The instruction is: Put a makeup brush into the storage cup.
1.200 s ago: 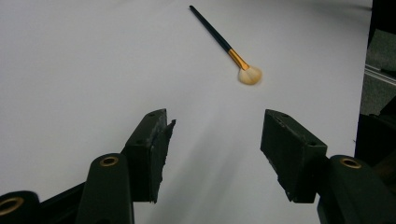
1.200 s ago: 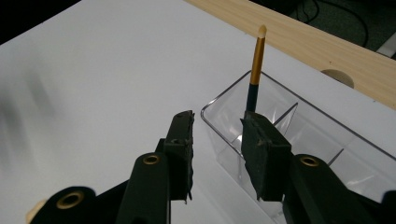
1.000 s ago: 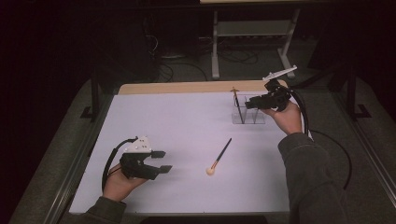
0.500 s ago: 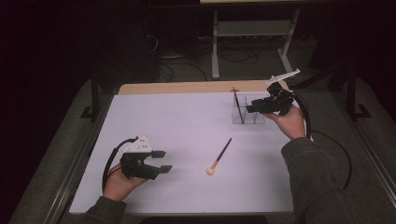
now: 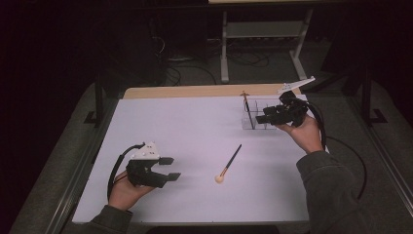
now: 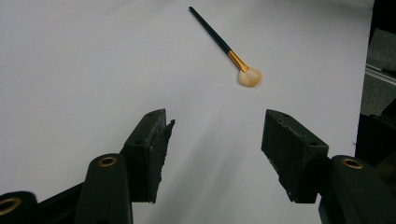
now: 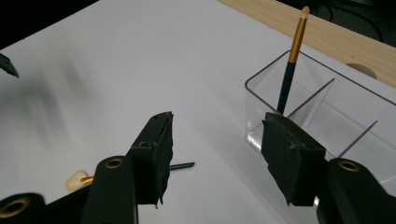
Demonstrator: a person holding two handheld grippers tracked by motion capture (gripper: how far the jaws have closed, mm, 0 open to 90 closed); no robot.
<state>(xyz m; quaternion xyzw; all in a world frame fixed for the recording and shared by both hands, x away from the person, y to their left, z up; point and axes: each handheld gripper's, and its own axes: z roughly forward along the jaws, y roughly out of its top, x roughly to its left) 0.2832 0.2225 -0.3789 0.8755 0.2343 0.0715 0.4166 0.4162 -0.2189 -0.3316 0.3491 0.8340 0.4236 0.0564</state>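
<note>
With both jaws apart, the right hand-held gripper [image 5: 263,118] is best swung from the clear organizer [image 7: 327,116] beside it down to the brush [image 5: 229,165] lying below-left, its handle mid-length clamped.

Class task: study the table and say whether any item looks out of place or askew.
One cream-tipped makeup brush with a black handle lies loose on the white table, while the gold-ended brush stands in the clear plastic organiser.
</note>
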